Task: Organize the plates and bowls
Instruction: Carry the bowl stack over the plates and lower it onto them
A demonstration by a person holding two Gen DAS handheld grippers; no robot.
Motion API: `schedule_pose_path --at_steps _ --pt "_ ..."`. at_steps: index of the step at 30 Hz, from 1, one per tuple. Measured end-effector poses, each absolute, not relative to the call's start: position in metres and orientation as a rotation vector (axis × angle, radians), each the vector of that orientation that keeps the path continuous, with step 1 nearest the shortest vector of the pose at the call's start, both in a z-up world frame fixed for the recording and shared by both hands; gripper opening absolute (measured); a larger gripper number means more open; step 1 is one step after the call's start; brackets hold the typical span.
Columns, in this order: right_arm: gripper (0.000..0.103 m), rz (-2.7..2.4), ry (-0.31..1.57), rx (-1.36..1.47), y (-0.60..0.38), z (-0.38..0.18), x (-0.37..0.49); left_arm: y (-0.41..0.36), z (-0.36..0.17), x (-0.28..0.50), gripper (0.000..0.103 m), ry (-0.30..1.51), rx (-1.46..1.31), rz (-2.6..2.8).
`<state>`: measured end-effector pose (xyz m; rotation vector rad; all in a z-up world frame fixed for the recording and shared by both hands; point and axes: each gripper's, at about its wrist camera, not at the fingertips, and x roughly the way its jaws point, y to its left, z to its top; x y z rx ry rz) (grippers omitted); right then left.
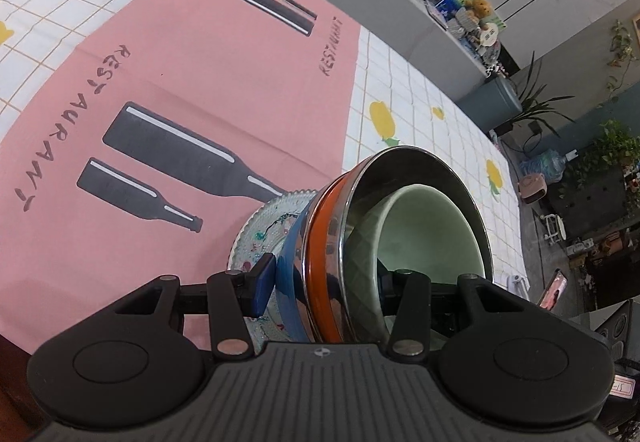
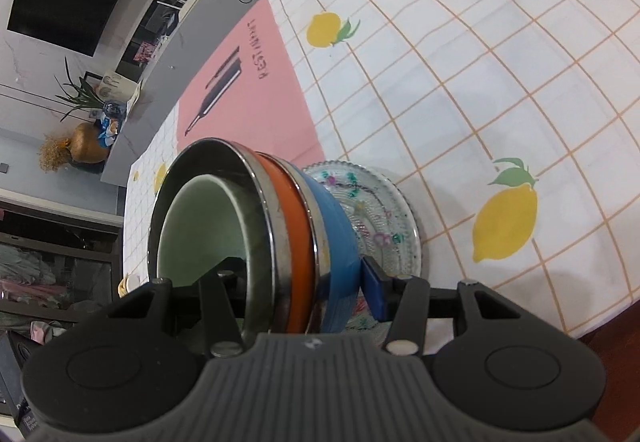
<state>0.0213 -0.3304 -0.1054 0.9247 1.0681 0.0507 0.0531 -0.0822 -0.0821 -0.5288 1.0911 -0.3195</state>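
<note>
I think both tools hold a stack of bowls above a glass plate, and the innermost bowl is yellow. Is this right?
Not quite. The innermost bowl is pale green, as the left wrist view shows. Otherwise yes: left tool and right tool both clamp the stack above the glass plate.

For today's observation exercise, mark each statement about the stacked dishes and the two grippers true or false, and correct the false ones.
1. A pale green bowl sits innermost in the nested stack. True.
2. The orange-banded steel bowl nests in the blue bowl. True.
3. The stack rests on a wooden tray. False: it rests on a patterned glass plate.
4. Only the left gripper grips the stack. False: the right gripper clamps it too.
5. The tablecloth shows strawberries. False: lemons.
</note>
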Motion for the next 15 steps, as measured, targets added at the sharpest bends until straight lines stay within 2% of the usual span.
schedule_pose_path --at_steps 15 --pt "0.053 0.07 1.062 0.929 -0.3318 -0.1127 0.0204 -0.0814 -0.0874 0.0517 0.052 1.098 -0.519 -0.325"
